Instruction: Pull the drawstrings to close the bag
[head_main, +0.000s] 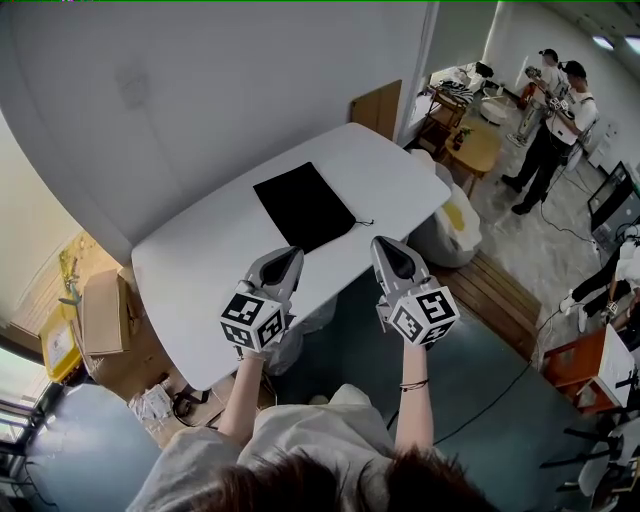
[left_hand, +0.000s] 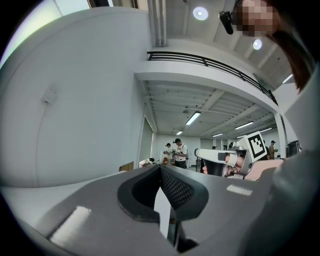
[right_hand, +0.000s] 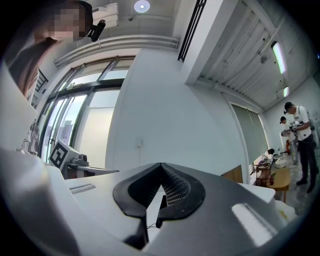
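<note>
- White table (head_main: 190, 270) stands against a plain wall, with people working in the background.
- Black drawstring bag (head_main: 303, 205) lies flat on table's right half, cord (head_main: 362, 221) trailing off one corner.
- Left gripper (head_main: 292, 252) and right gripper (head_main: 384, 244) are over the near edge, jaws clenched, nothing between them.

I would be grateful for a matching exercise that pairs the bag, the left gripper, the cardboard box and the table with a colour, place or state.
Things:
1. bag
2. left gripper
3. cardboard box
4. table

Descriptions:
A. white, bearing the bag
B. brown, off the table's left end in the head view
C. black, lying flat
D. jaws shut, nothing between them

Pairs: 1-C, 2-D, 3-B, 4-A
</note>
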